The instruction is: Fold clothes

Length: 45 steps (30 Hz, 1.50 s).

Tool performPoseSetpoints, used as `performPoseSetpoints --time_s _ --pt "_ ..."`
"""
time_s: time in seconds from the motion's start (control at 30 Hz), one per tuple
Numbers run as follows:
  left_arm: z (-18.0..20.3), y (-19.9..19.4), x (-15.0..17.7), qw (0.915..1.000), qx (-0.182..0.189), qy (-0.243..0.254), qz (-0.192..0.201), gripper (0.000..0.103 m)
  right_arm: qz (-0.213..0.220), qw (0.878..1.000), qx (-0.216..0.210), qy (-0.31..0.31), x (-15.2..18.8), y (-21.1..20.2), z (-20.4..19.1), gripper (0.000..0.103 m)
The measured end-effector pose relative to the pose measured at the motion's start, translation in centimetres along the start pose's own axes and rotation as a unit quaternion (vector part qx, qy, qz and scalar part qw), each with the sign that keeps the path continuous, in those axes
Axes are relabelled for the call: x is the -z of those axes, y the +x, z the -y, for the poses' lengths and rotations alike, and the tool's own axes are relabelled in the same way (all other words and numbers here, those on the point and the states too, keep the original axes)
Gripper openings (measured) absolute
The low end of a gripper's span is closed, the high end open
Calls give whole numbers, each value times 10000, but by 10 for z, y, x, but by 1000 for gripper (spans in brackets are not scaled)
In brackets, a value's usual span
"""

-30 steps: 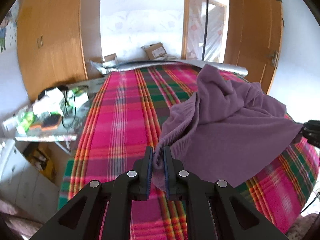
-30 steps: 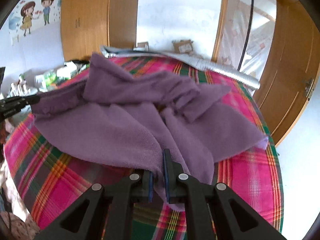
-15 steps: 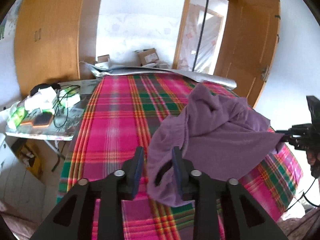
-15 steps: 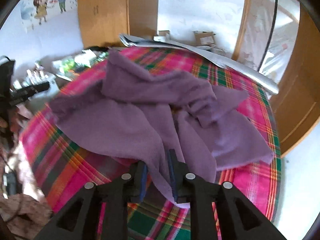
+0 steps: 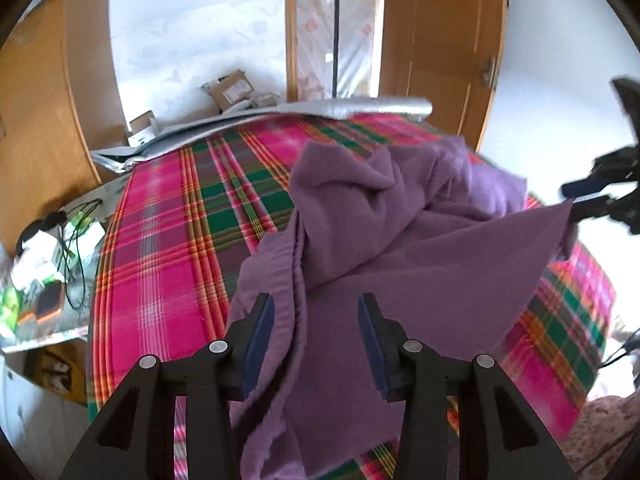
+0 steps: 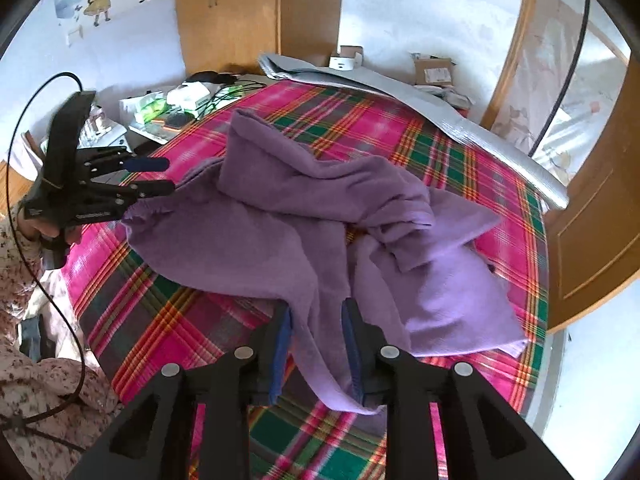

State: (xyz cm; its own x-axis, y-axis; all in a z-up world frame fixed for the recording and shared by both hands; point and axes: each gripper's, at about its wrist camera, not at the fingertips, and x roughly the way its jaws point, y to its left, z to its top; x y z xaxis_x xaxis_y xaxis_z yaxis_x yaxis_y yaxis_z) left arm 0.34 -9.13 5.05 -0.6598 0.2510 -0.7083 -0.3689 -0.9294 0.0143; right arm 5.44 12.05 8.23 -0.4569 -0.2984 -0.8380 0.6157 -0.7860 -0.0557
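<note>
purple garment [image 5: 400,248] rumpled mid-frame on plaid bed [image 5: 168,248], left gripper [image 5: 316,320] jaws just opened wide, cloth loose between, right gripper [image 6: 316,334] jaws just opened partway, fabric hanging between

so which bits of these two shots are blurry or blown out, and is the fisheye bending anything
Left wrist view: the right gripper at the frame edge is motion-smeared, the wall behind it is blown out white, and the door bows. Right wrist view: the purple garment is fairly sharp, the left gripper slightly soft, the window side glares, and the plaid blanket curves.
</note>
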Motion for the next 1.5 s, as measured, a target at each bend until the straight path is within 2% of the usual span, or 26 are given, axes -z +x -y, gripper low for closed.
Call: performPoseSetpoints --time_s 0.13,0.37,0.43,0.67,0.77,0.87,0.93,1.07,1.2,1.27,1.33,1.4,1.5 --pt "0 22 -9 9990 -337 162 -243 45 44 9998 108 134 -1 -8 12 26" --pt "-19 51 -11 9963 -563 -117 -644 45 120 9994 59 320 -12 -3 26 26" --pt "-25 53 -9 9965 -446 -281 -644 45 102 9996 1 280 -21 11 25 26" --pt "-38 53 -6 9967 -324 -482 -574 25 402 9981 -470 -31 -64 67 8 27" --pt "-47 49 -7 9964 -245 -676 -459 18 665 9956 -625 -207 -88 84 -3 36" --pt "-60 46 -5 9941 8 -1014 -376 18 716 9934 -800 -394 -107 101 -13 39" --pt "-65 47 -1 9931 19 -1095 -409 18 637 9922 -898 -578 -118 113 -22 41" --pt "-67 50 1 9924 134 -1135 -453 18 487 9910 -744 -997 -126 131 -40 42" --pt "-69 54 -2 9921 259 -1135 -461 18 221 9916 -830 -964 -128 146 -41 42" --pt "-72 55 -2 9914 313 -1182 -458 18 170 9921 -933 -820 -130 152 -36 32" --pt "-77 55 -2 9896 404 -1305 -442 18 193 9922 -968 -758 -131 153 -32 13" --pt "-83 55 0 9868 522 -1475 -406 18 262 9925 -917 -762 -133 150 -30 5" --pt "-85 52 2 9861 505 -1543 -355 18 528 9941 -755 -571 -143 141 -19 5"
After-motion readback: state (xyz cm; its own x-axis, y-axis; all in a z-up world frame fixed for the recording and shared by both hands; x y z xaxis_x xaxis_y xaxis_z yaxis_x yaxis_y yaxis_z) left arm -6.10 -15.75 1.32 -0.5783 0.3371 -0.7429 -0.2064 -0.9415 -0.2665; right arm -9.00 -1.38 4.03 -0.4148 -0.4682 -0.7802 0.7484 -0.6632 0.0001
